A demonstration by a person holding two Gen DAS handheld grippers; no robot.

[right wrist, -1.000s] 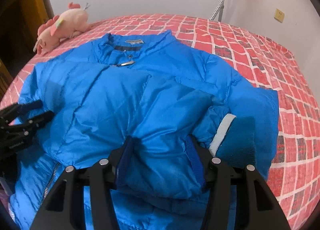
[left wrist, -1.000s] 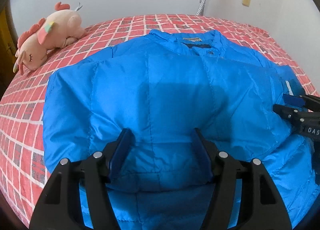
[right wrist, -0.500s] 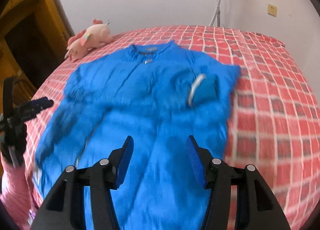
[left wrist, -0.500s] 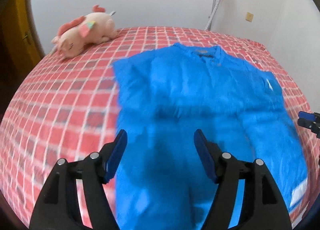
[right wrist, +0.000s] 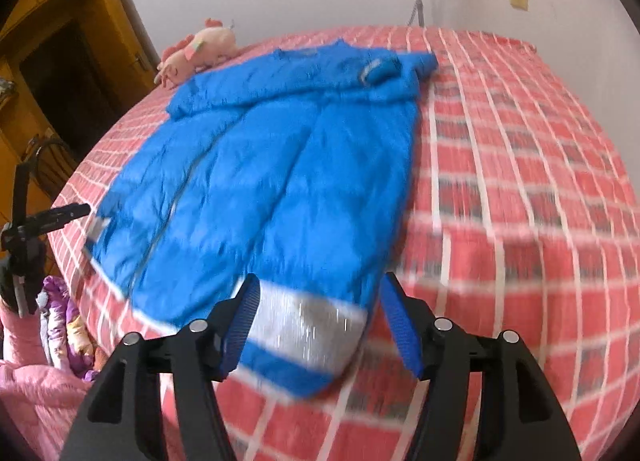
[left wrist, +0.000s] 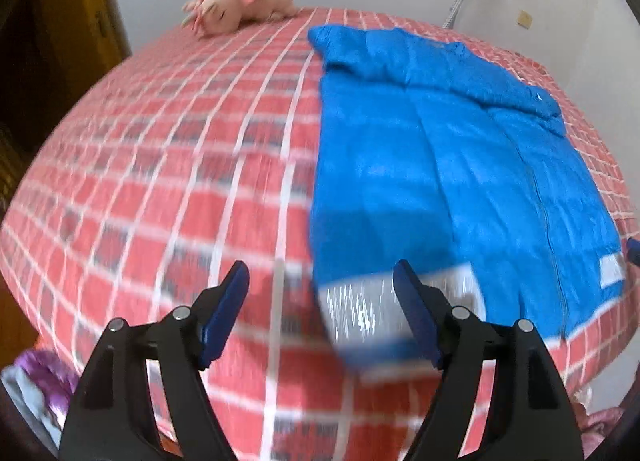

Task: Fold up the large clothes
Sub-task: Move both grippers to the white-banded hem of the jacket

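A blue padded jacket (left wrist: 440, 165) (right wrist: 272, 165) lies flat, front up, on the red checked bed (left wrist: 180, 181), with both sleeves folded across its chest. Its hem, which carries a silver band (right wrist: 304, 325), points toward me. My left gripper (left wrist: 320, 273) hovers over the hem's left corner. Its jaws are opening, and the corner shows between them untouched. My right gripper (right wrist: 320, 281) hovers over the hem's right corner. Its jaws are opening too, and the pads stand clear of the cloth. The left gripper (right wrist: 44, 217) also shows in the right wrist view at the bed's left edge.
A pink plush toy (left wrist: 240, 1) (right wrist: 200, 49) lies at the head of the bed, left of the collar. A wooden wardrobe (right wrist: 60, 61) stands to the left. Pink and purple cloth (right wrist: 60, 341) is piled beside the bed's near left corner. White walls close the far side.
Both grippers have pulled back from the sleeves on the jacket's chest to its hem and spread apart. The sleeves stay folded across the chest. Both pairs of jaws stand wider.
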